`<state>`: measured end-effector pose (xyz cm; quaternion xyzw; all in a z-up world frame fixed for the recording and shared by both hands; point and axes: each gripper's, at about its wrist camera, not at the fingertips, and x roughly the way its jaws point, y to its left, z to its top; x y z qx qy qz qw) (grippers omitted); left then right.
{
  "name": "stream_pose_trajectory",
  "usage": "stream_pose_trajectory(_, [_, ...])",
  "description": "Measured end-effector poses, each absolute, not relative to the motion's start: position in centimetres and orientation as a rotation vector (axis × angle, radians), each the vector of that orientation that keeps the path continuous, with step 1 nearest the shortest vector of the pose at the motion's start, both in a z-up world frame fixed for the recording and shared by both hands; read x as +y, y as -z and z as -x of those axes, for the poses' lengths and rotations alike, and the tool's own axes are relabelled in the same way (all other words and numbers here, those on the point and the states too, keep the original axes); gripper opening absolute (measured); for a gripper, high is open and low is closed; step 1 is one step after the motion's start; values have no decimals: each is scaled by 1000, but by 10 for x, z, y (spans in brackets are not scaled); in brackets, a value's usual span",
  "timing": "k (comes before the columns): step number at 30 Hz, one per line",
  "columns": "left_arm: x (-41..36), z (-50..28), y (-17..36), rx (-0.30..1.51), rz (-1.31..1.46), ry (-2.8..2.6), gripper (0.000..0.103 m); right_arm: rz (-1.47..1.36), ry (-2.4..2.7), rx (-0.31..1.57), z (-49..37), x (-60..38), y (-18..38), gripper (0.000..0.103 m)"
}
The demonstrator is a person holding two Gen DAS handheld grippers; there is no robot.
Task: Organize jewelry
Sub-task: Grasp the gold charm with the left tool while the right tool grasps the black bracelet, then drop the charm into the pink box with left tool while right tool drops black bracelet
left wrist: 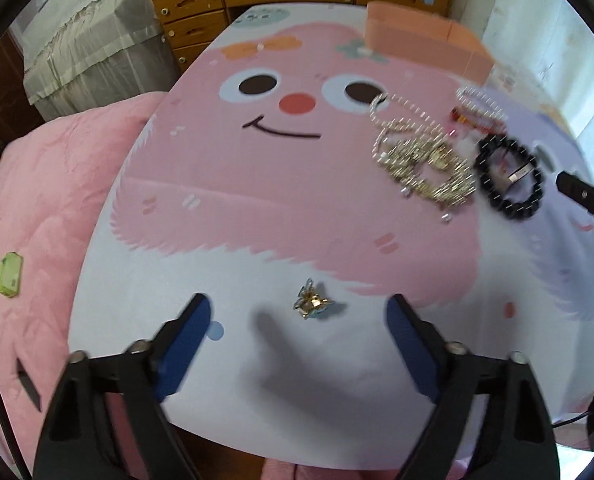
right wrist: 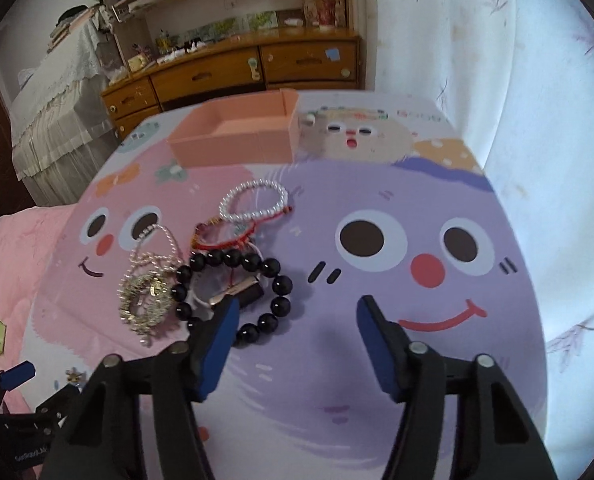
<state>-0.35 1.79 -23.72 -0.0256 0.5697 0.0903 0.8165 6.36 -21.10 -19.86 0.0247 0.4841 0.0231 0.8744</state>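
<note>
A small gold and blue brooch [left wrist: 311,304] lies on the cartoon mat, between the open fingers of my left gripper [left wrist: 299,314], which holds nothing. Farther right lie a silver chain pile [left wrist: 425,160] and a black bead bracelet [left wrist: 509,178]. In the right wrist view the black bead bracelet [right wrist: 233,288], silver chain pile [right wrist: 147,296], a red cord bracelet [right wrist: 233,236] and a pearl bracelet [right wrist: 255,200] lie left of centre. My right gripper [right wrist: 293,320] is open and empty just right of the black bracelet. An open orange box [right wrist: 237,130] stands behind them.
The mat [right wrist: 397,184] covers a table beside a pink quilt [left wrist: 37,208] with a green packet [left wrist: 8,274] on it. A wooden dresser [right wrist: 233,72] stands behind. A white curtain [right wrist: 537,120] hangs at the right. The orange box [left wrist: 425,36] stands at the mat's far right.
</note>
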Motion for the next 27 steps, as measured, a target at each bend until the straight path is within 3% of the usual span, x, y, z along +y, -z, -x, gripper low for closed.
stream_pose_trajectory(4, [14, 0, 241, 1200, 41, -195, 69, -112, -90, 1070, -76, -214, 218, 42])
stream_pose_trajectory(6, [13, -2, 245, 1207, 39, -212, 51, -108, -98, 1077, -79, -213, 221, 39])
stream_pose_trajectory(11, [12, -4, 250, 1219, 91, -218, 22, -116, -118, 1111, -90, -212, 228, 23])
stream_pose_trajectory(13, [12, -5, 251, 1222, 98, -216, 22, -133, -135, 1126, -93, -212, 229, 15])
stream_pose_trajectory(27, [-2, -28, 175, 1190, 20, -169, 22, -84, -313, 1047, -100, -204, 157, 15])
